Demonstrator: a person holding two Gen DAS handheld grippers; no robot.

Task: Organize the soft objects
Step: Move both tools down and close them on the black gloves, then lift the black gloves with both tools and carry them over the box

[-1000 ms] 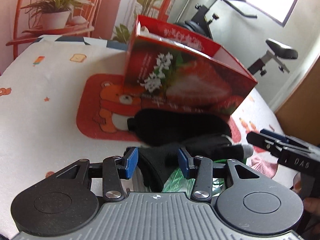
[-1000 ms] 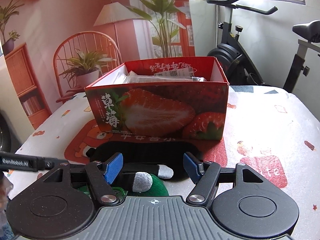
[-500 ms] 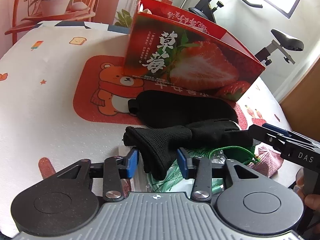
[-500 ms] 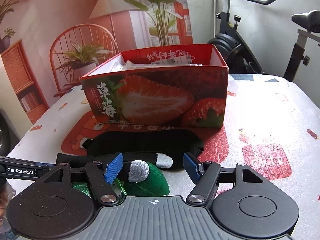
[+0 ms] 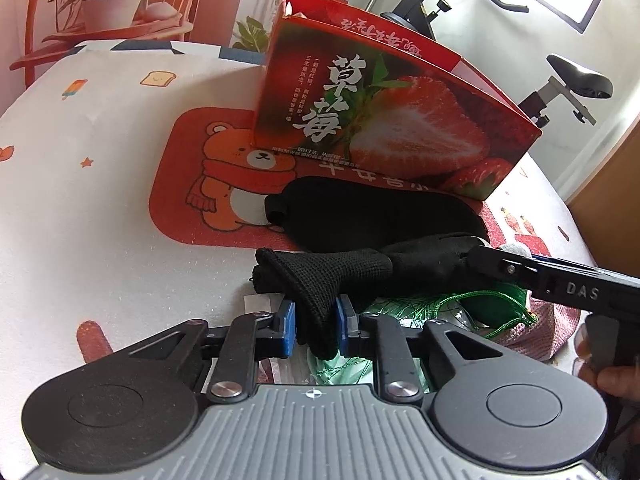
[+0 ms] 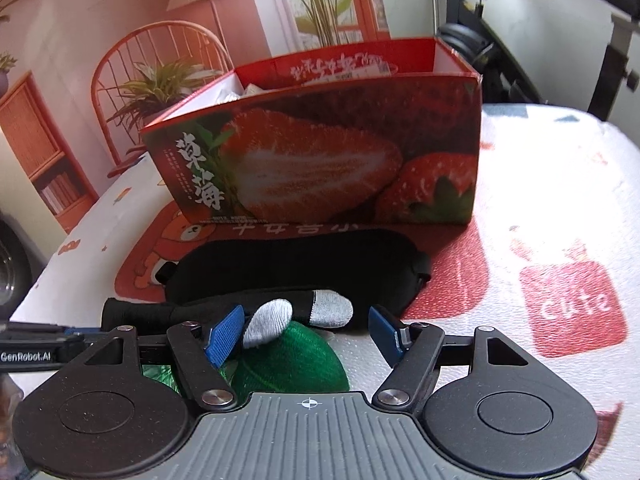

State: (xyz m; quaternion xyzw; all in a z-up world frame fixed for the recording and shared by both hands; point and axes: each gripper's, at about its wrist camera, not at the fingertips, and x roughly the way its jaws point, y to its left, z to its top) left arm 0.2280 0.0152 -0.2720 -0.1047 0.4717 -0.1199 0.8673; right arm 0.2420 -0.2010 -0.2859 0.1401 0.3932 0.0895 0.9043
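- Because the black knit glove (image 5: pixel 360 272) is limp and light, expect it to sag and trail when you lift it; your left gripper (image 5: pixel 316 322) is clamped on its ribbed cuff, which bunches into a firm wad between the blue pads and looks like the best place to hold it.
- The glove lies across the counter (image 5: pixel 100 208) just in front of the strawberry box (image 5: pixel 384 120), over a black sleep mask (image 5: pixel 380 216) and a green mesh pouch (image 6: pixel 292 364); its grey fingertips (image 6: pixel 328 308) point toward your right side.
- Your right gripper (image 6: pixel 306 336) stands wide apart and holds nothing, with one grey glove tip resting against its left pad; I judge a second hold near those fingers would stop the glove dragging the pouch's cord.
- The knit should grip well, not slip, and nothing here is fragile.
- Readable writing: large white Chinese characters for "strawberry" on the box, "DAS" on the right gripper's side, "GenRobot.AI" on the left gripper's side, and "cute" on the cloth (image 6: pixel 576 300).
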